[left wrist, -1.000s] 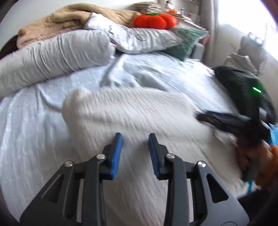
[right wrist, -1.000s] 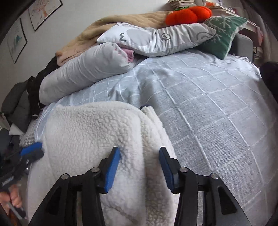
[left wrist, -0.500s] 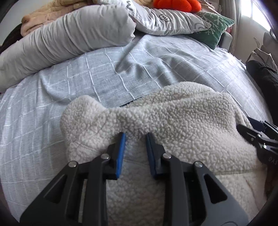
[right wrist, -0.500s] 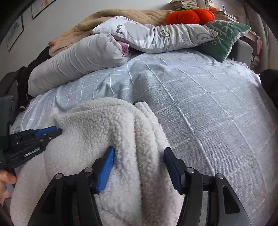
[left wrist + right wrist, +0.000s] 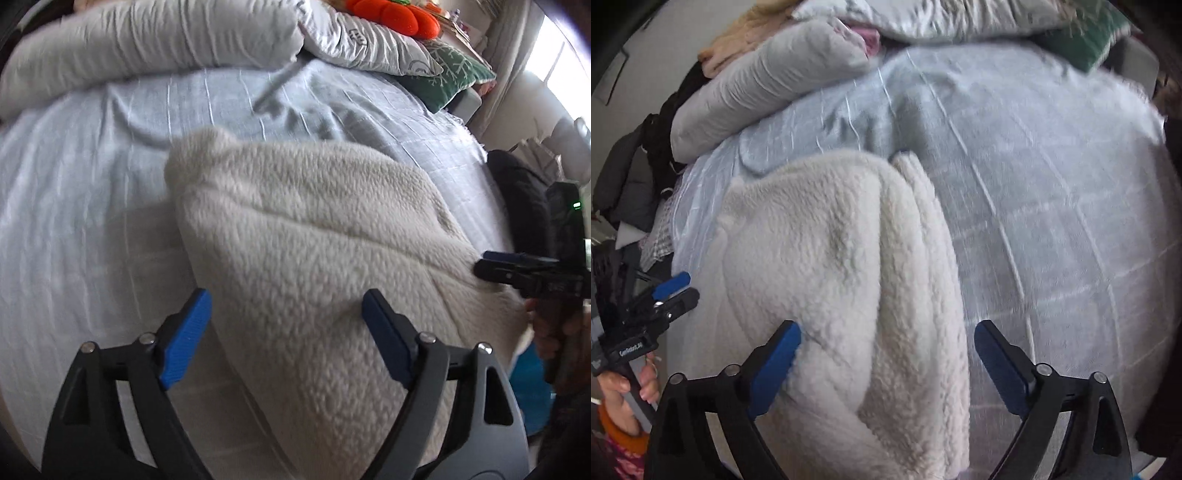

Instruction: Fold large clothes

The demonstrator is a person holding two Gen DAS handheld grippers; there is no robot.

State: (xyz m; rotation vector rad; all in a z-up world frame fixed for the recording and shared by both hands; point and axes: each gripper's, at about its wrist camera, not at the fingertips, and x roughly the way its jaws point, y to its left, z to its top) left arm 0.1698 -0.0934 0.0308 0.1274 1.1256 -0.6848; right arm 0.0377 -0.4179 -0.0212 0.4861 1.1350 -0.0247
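A cream fleece garment (image 5: 314, 236) lies folded on the grey checked bedspread (image 5: 92, 184). My left gripper (image 5: 284, 314) hovers over its near left edge, jaws opening wide, blue pads clear of the fleece between them. In the right wrist view the same fleece garment (image 5: 842, 266) shows a thick fold along its right side. My right gripper (image 5: 886, 343) straddles that fold, jaws opening, pads not pressing it. The right gripper (image 5: 517, 269) shows at the left view's right edge; the left gripper (image 5: 665, 295) shows at the right view's left edge, held by a hand (image 5: 628, 384).
A rolled grey duvet (image 5: 147, 44), grey pillows (image 5: 362, 40), a green cushion (image 5: 454, 74) and an orange plush pumpkin (image 5: 391, 16) crowd the head of the bed. A dark bag (image 5: 524, 192) sits at the bed's right. Dark clothing (image 5: 631, 166) is piled at its left side.
Both grippers have spread wide and let go of the fleece. The left gripper shifted left to the garment's edge; the right tipped further down over the fold.
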